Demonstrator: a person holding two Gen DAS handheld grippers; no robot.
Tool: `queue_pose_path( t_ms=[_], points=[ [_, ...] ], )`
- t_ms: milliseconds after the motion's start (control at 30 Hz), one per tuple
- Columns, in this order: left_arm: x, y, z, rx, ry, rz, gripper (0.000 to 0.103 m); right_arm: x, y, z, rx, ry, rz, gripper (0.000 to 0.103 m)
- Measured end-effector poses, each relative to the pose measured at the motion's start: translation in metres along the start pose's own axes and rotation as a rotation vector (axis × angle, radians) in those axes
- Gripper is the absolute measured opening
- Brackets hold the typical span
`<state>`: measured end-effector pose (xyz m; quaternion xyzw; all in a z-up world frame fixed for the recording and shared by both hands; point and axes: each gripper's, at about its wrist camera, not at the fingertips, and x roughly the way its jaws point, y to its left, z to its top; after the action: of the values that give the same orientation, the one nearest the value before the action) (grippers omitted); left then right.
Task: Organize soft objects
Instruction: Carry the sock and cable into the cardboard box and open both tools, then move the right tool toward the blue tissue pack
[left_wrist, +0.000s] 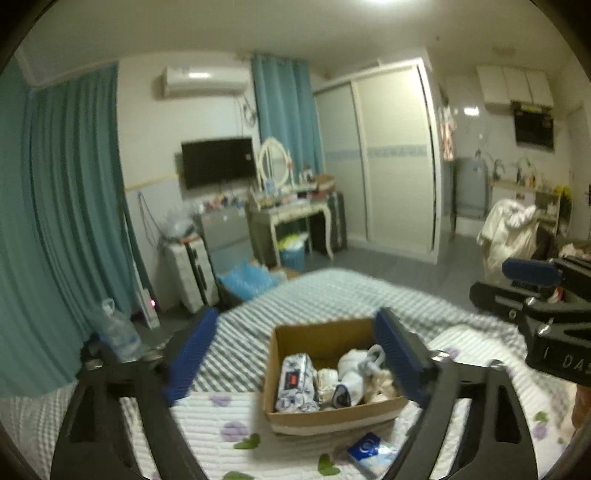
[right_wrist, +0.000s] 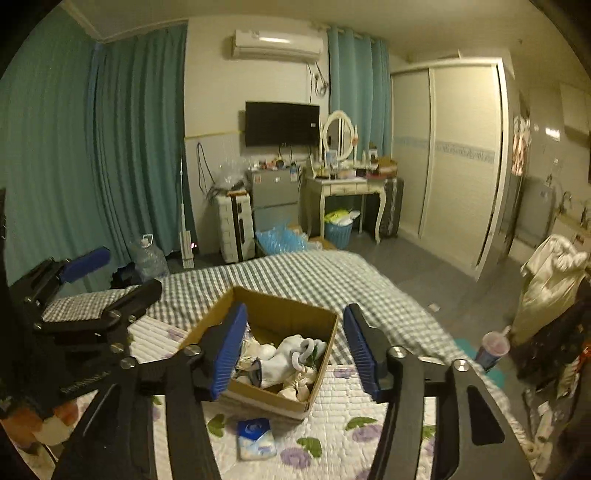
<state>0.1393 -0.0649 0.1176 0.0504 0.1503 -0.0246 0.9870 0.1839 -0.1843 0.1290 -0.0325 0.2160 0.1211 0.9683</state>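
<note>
A cardboard box (left_wrist: 321, 334) stands on the bed and holds a patterned tissue pack (left_wrist: 297, 382), white socks (left_wrist: 352, 369) and cream cloth. It also shows in the right wrist view (right_wrist: 275, 315). A small blue and white tissue pack (left_wrist: 371, 452) lies on the quilt in front of the box, also in the right wrist view (right_wrist: 255, 438). My left gripper (left_wrist: 295, 358) is open and empty above the box. My right gripper (right_wrist: 295, 347) is open and empty above the box, and shows at the right of the left wrist view (left_wrist: 517, 284).
The bed has a floral white quilt (right_wrist: 332, 424) over a checked sheet (right_wrist: 295, 273). Beyond the foot are a water jug (right_wrist: 149, 256), suitcase (right_wrist: 236, 229), dressing table (right_wrist: 343, 188), blue basket (right_wrist: 338, 232) and wardrobe (right_wrist: 458, 158). A cup (right_wrist: 493, 349) stands at right.
</note>
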Motion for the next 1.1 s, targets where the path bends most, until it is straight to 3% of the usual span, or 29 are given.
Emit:
queue_pose_path(
  t_ms=[100,300,500,700,900,1100],
  points=[
    [-0.036,0.009,0.009,-0.031,-0.039,-0.02,0.094,-0.041,0.011,0.007,-0.022,-0.025,-0.003,0.066],
    [-0.073,0.023,0.007,-0.062,-0.028,-0.029,0.094,-0.092,0.029,-0.001,-0.021,-0.045,0.028,0.084],
    [-0.075,0.027,-0.018,-0.042,0.001,-0.015,0.094,-0.106,0.053,-0.024,-0.064,-0.031,0.048,0.088],
    [-0.052,0.033,-0.059,-0.056,0.065,-0.005,0.094,-0.074,0.064,-0.06,-0.076,0.016,0.076,0.088],
    [0.0,0.039,-0.117,-0.078,0.174,0.021,0.094,-0.001,0.059,-0.099,-0.047,0.104,0.087,0.088],
    [0.062,0.046,-0.182,-0.11,0.315,0.037,0.094,0.086,0.05,-0.152,-0.045,0.249,0.077,0.088]
  ],
)
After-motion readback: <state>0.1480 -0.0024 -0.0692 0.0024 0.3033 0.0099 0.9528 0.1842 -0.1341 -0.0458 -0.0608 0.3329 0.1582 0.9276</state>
